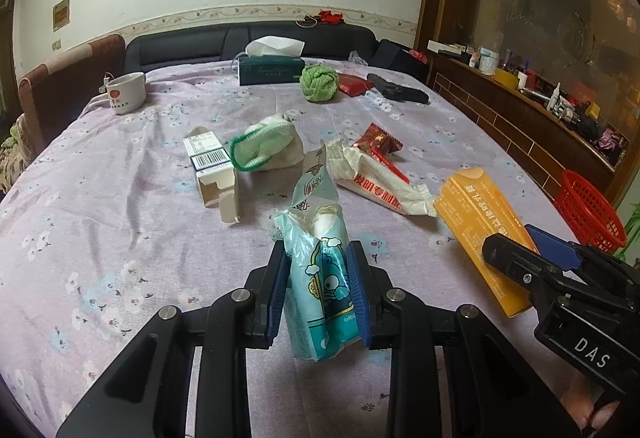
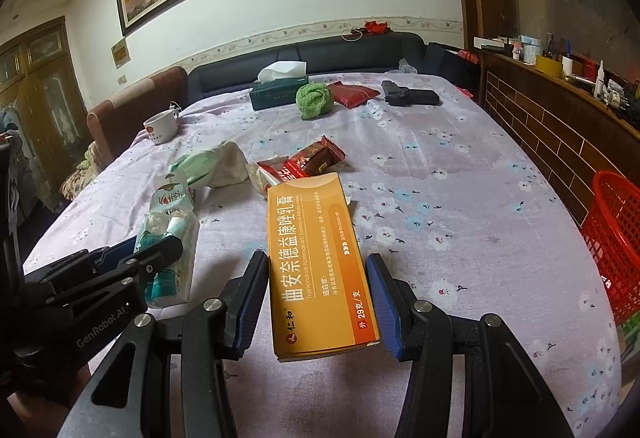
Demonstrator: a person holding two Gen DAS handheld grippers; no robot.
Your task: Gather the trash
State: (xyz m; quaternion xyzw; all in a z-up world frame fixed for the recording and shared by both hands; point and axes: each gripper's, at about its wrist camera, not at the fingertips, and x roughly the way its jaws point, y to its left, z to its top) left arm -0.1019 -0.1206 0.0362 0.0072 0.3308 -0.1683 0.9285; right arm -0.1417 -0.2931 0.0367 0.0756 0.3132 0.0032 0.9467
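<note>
My left gripper [image 1: 318, 278] is shut on a teal tissue pack [image 1: 320, 302] with a cartoon print, held upright above the flowered tablecloth [image 1: 120, 238]. A torn wrapper sticks out of its top. My right gripper [image 2: 318, 294] is shut on a long orange medicine box [image 2: 316, 262], with both blue pads against its long sides. In the left wrist view the right gripper [image 1: 510, 238] and the orange box [image 1: 476, 214] are at the right. In the right wrist view the left gripper [image 2: 154, 246] and its tissue pack [image 2: 180, 270] are at the left.
On the cloth lie an open white carton [image 1: 212, 170], a green-and-white bundle [image 1: 268, 150], a white wrapper [image 1: 380, 186] and a red snack wrapper [image 1: 378, 142]. A red basket [image 2: 616, 238] stands past the table's right edge. A mug [image 1: 126, 92], tissue box [image 1: 272, 68], green towel [image 1: 320, 82] and black object [image 1: 396, 88] sit at the far end.
</note>
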